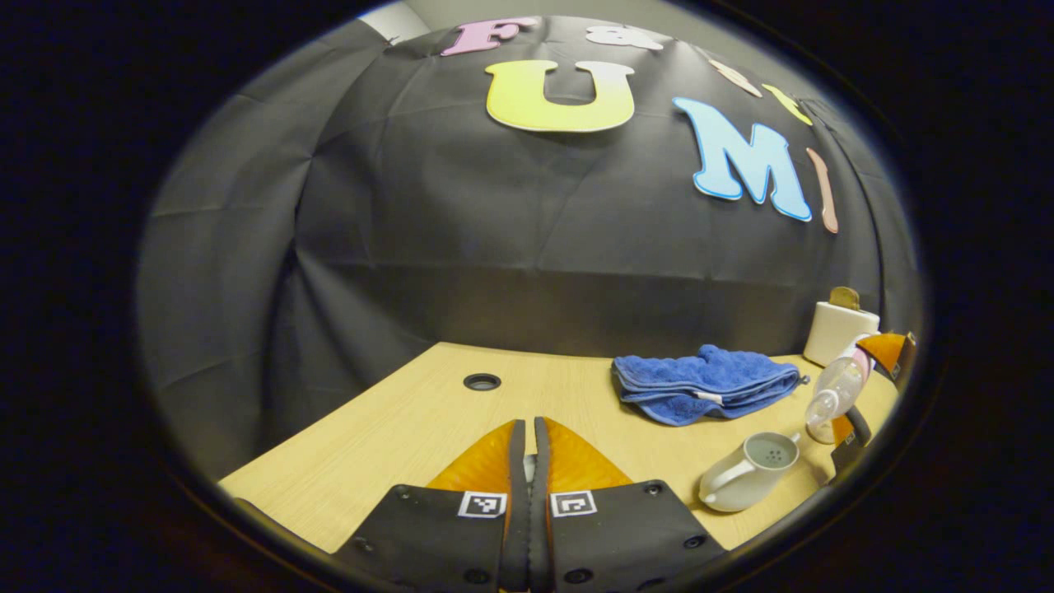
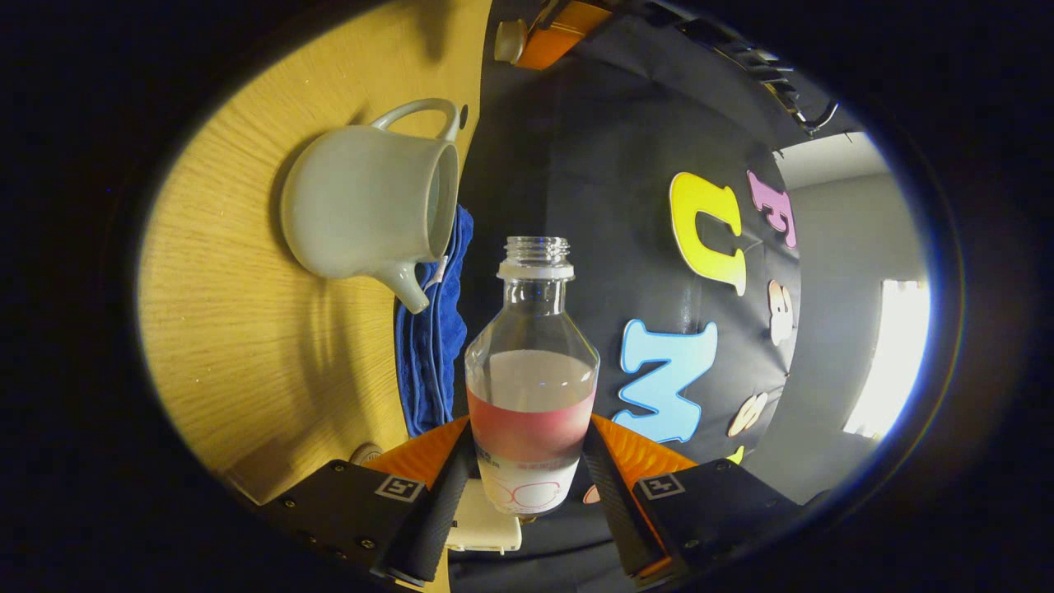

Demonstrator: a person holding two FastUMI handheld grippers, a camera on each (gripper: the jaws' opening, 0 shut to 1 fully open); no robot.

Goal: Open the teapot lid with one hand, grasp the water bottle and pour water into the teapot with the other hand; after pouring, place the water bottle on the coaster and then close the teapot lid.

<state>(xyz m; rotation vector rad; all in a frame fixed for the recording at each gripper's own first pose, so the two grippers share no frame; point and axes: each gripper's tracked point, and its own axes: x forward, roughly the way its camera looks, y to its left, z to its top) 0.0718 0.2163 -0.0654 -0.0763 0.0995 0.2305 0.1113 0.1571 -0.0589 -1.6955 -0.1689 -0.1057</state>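
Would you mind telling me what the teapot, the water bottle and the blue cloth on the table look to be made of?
The teapot looks like glazed ceramic: an opaque pale body with a soft sheen. The water bottle seems clear plastic, see-through with a threaded neck, though glass cannot be ruled out. The blue cloth looks like terry or microfibre, with a fuzzy pile and soft folds. The table appears to be light wood-grain laminate or veneer.

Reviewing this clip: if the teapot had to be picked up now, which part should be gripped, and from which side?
The loop handle, jaws pinching across its strap. It juts from the teapot toward the left gripper, opposite the spout and clear of the tilted bottle in the right gripper. The round body looks too wide.
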